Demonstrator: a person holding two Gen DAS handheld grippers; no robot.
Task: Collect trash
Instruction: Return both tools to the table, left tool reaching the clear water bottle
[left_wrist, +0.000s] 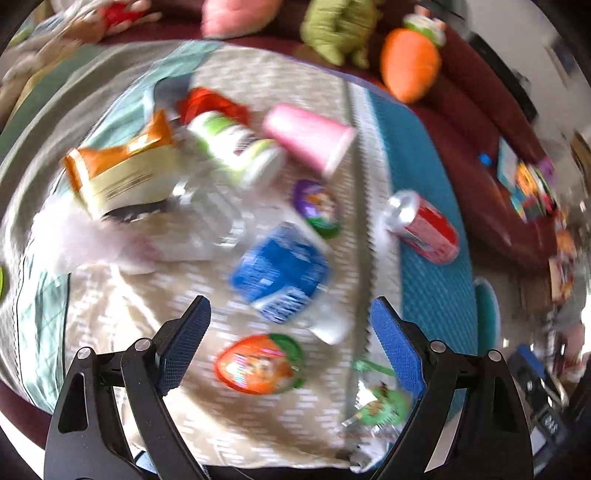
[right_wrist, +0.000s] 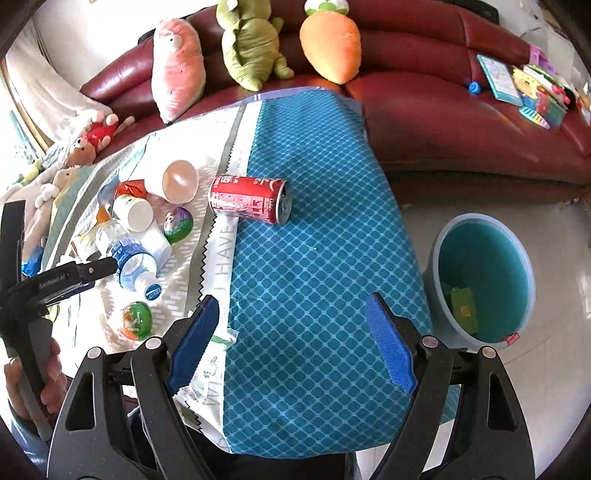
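Trash lies on a cloth-covered table (right_wrist: 314, 258). A clear water bottle with a blue label (left_wrist: 280, 273) (right_wrist: 135, 264) lies on its side. An orange-green egg-shaped wrapper (left_wrist: 258, 363) (right_wrist: 136, 319) lies just ahead of my open, empty left gripper (left_wrist: 291, 339), which hovers above it. A red soda can (right_wrist: 249, 199) (left_wrist: 424, 225) lies on its side. My right gripper (right_wrist: 291, 336) is open and empty above the blue checked cloth. A blue bin (right_wrist: 484, 277) stands on the floor right of the table, with a green item inside.
A pink cup (left_wrist: 310, 136) (right_wrist: 177, 181), a white-green jar (left_wrist: 236, 147) (right_wrist: 133, 212), an orange snack bag (left_wrist: 118, 170), a purple egg wrapper (left_wrist: 317, 206) (right_wrist: 179, 223) and a green foil wrapper (left_wrist: 380, 406) also lie there. Plush toys (right_wrist: 251, 44) and books (right_wrist: 524, 88) sit on the red sofa behind.
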